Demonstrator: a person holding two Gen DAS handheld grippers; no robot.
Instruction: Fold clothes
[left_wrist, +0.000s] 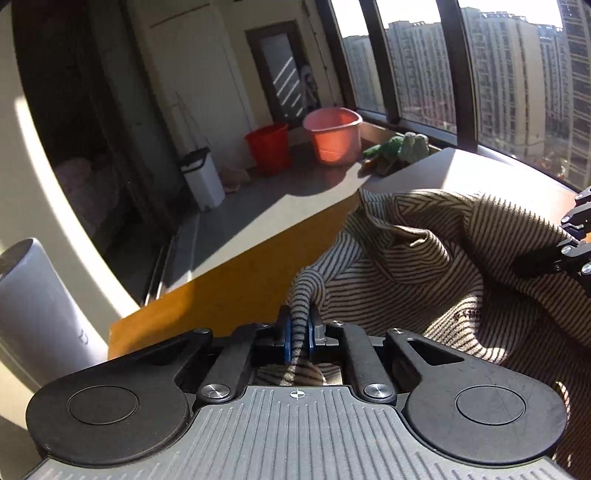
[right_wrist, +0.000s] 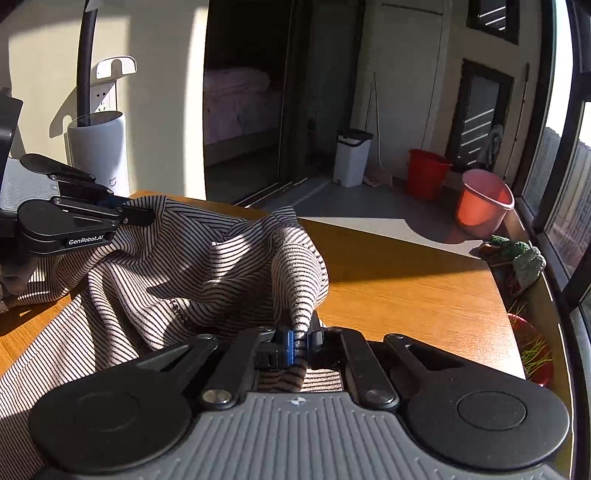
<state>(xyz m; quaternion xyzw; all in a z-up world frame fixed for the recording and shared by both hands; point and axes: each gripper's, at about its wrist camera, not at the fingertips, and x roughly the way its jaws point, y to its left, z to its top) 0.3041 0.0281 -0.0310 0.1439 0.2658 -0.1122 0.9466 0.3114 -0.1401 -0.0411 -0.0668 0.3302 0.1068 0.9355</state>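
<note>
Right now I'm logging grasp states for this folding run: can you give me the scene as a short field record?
garment: beige black-striped knit top, bunched, partly lifted
surface: orange wooden table
left gripper: shut on a fabric pinch
right gripper: shut on another pinch
background: pink plastic tub, red bucket, on floor

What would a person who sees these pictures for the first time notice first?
First, the striped garment, bunched and lifted over the wooden table, with the left gripper and the right gripper each shut on a pinch of its fabric. Next, the bright colours behind: a pink tub and a red bucket on the sunlit floor by the window.
</note>
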